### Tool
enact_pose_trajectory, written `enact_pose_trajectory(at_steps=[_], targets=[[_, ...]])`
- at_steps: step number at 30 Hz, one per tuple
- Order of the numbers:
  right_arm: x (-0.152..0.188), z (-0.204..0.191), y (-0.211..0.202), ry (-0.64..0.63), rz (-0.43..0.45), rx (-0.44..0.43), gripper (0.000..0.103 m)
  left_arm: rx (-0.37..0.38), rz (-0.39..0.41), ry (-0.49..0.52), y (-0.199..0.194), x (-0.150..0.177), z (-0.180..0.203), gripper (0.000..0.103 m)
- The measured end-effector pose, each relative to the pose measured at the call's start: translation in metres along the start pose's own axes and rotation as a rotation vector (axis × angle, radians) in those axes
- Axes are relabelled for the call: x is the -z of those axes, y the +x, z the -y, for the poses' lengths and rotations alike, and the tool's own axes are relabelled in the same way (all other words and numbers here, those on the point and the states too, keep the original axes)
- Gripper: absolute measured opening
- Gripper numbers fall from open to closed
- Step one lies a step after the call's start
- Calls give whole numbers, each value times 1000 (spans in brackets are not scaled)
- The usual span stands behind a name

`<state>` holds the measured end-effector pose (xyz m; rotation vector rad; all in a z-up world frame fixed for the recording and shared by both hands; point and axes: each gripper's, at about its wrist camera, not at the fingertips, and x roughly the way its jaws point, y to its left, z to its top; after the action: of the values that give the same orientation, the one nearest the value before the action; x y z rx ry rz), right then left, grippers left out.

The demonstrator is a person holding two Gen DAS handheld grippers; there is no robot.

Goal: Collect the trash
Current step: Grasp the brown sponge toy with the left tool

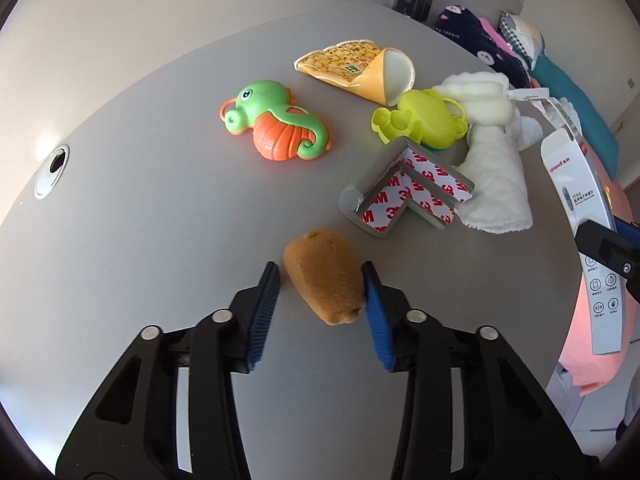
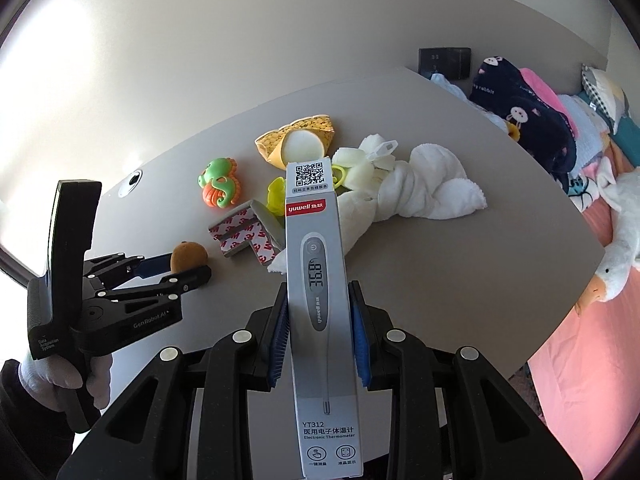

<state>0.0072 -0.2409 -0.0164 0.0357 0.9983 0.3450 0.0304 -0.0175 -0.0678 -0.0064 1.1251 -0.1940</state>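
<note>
The left claw is set around a brown sponge lying on the grey worktop; one blue pad touches it, while a narrow gap is seen at the other. The right claw is pinched on an upright grey thermometer box, held above the worktop. Beyond the sponge a grey corner guard is seen, then a seahorse toy, a yellow-green toy, a snack packet and white cloths.
</note>
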Motion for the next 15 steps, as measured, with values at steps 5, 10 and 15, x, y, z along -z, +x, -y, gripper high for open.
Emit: enact_pose_trajectory(at_steps=[5, 10, 15], targets=[[4, 1, -5, 14, 8, 7, 29, 21, 13, 16, -8, 4, 4, 35], [9, 7, -12, 37, 13, 13, 29, 32, 38, 66, -22, 7, 19, 35], [18, 15, -20, 68, 24, 25, 29, 52, 40, 120, -29, 8, 39, 35]])
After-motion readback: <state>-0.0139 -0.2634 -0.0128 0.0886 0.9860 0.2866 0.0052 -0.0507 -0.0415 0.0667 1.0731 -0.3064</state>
